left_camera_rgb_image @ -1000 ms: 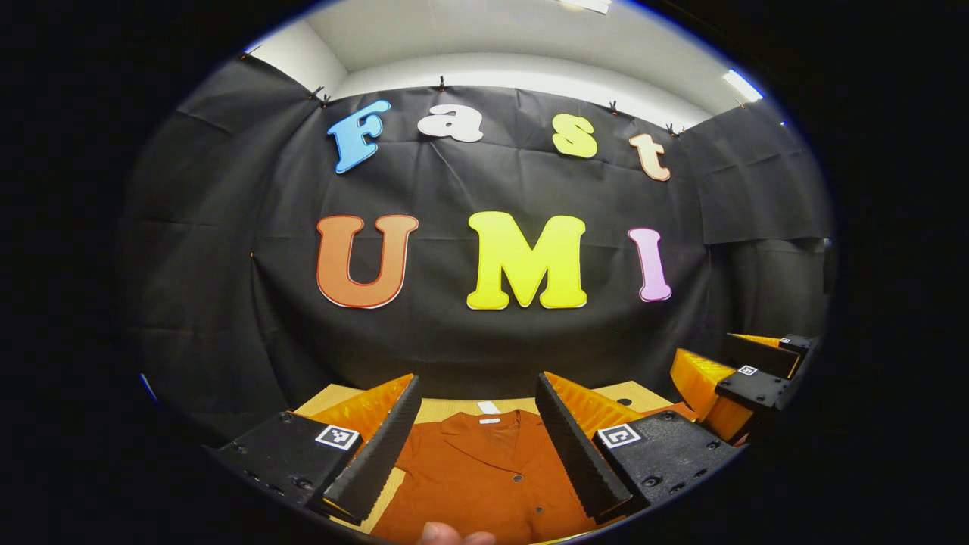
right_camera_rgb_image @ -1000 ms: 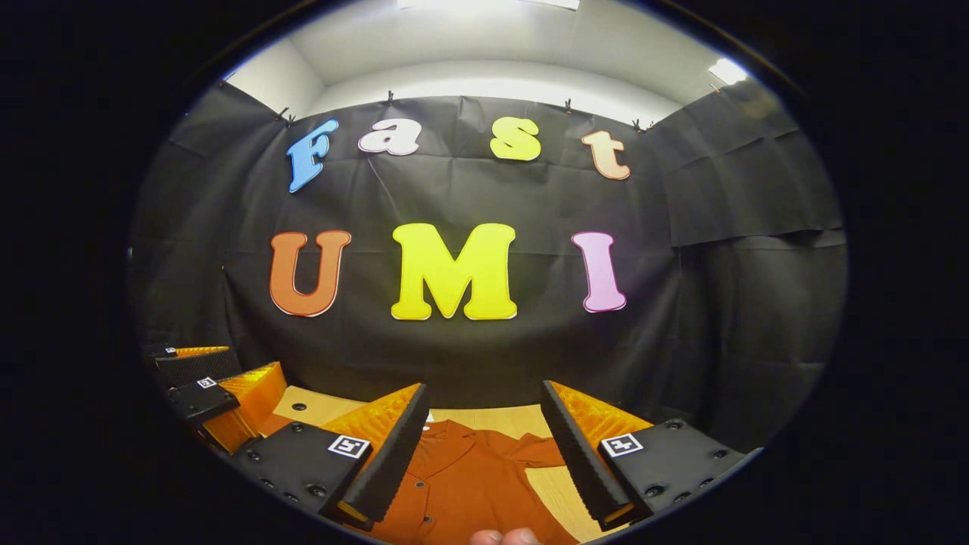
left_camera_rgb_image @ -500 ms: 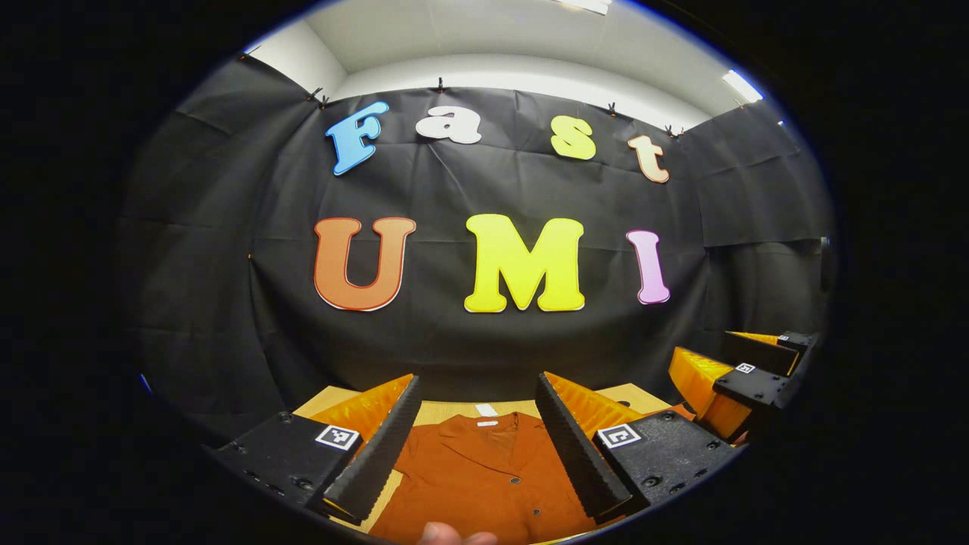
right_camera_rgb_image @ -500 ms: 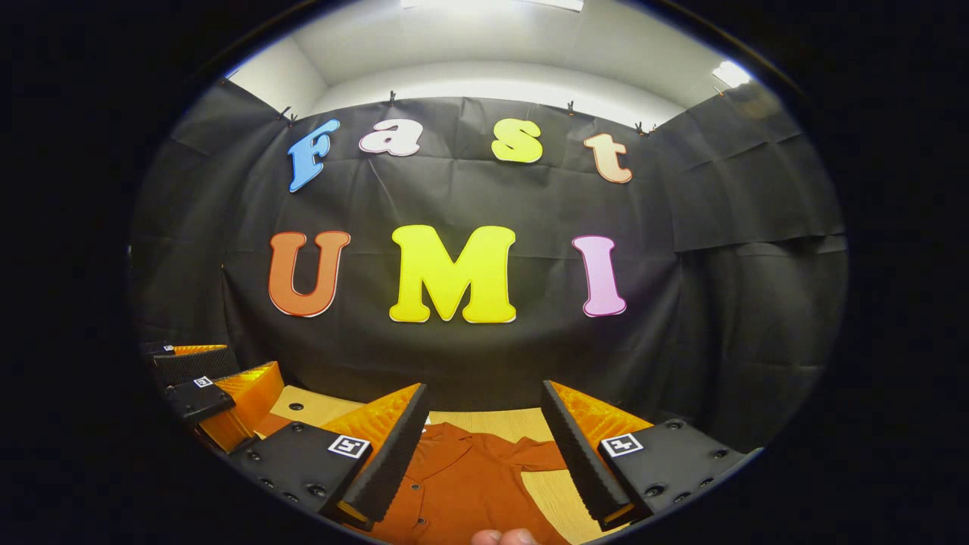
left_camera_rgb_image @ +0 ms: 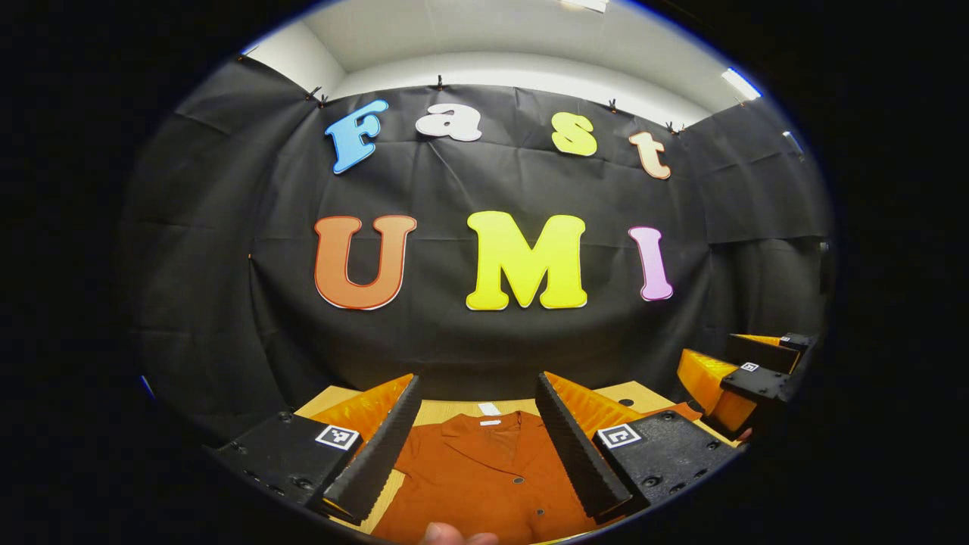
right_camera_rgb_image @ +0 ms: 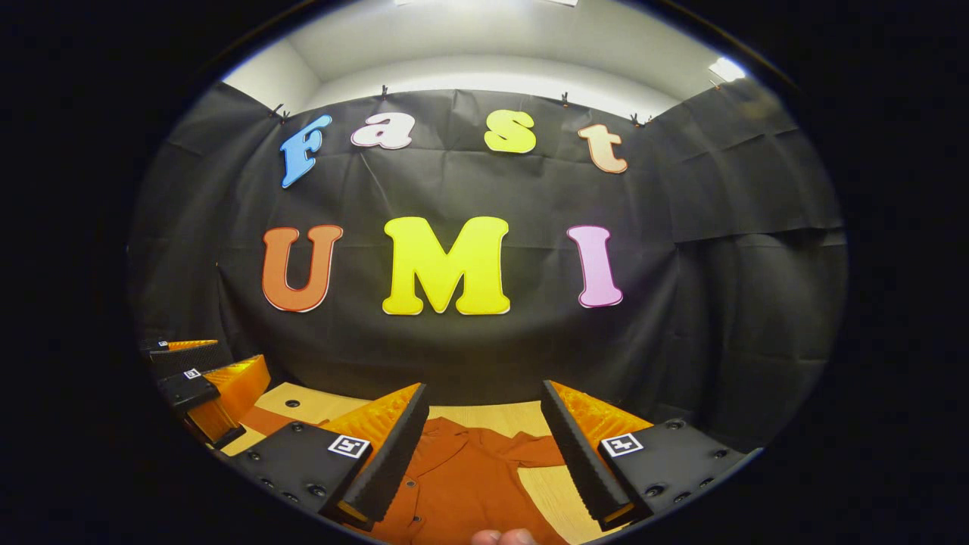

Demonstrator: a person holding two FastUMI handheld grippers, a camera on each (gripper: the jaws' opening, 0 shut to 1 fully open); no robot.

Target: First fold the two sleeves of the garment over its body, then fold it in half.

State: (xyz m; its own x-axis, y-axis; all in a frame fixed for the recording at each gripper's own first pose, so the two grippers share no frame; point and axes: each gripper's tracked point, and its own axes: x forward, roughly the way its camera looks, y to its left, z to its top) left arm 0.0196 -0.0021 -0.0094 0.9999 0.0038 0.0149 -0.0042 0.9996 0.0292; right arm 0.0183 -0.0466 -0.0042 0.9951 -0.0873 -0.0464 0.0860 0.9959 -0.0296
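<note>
No containers in sight. A rust-orange shirt (left_camera_rgb_image: 484, 477) lies flat on a light wooden table (left_camera_rgb_image: 447, 410), collar toward the black cloth wall (left_camera_rgb_image: 484, 189), buttons down the front.

Left gripper (left_camera_rgb_image: 478, 431): fingers spread wide, nothing between them, touching nothing that can be seen. It hangs above the shirt's collar and chest, which show in the gap between the fingers. A fingertip of the holding hand (left_camera_rgb_image: 458, 536) peeks in at the bottom edge. A small white tag (left_camera_rgb_image: 489, 409) sits at the neckline. The right gripper (left_camera_rgb_image: 746, 382) shows off to the side at the right edge of the left gripper view, near the table's far corner, apart from the shirt as far as can be told.

Right gripper (right_camera_rgb_image: 483, 443): fingers also spread wide and holding nothing. In the right gripper view the shirt (right_camera_rgb_image: 462, 484) lies under the gap, one short sleeve (right_camera_rgb_image: 541, 454) stretched out flat on the table (right_camera_rgb_image: 484, 415), not folded over the body. The left gripper (right_camera_rgb_image: 208, 386) shows at the left edge, over the table's corner. A hole (right_camera_rgb_image: 291, 403) marks the tabletop there.
</note>
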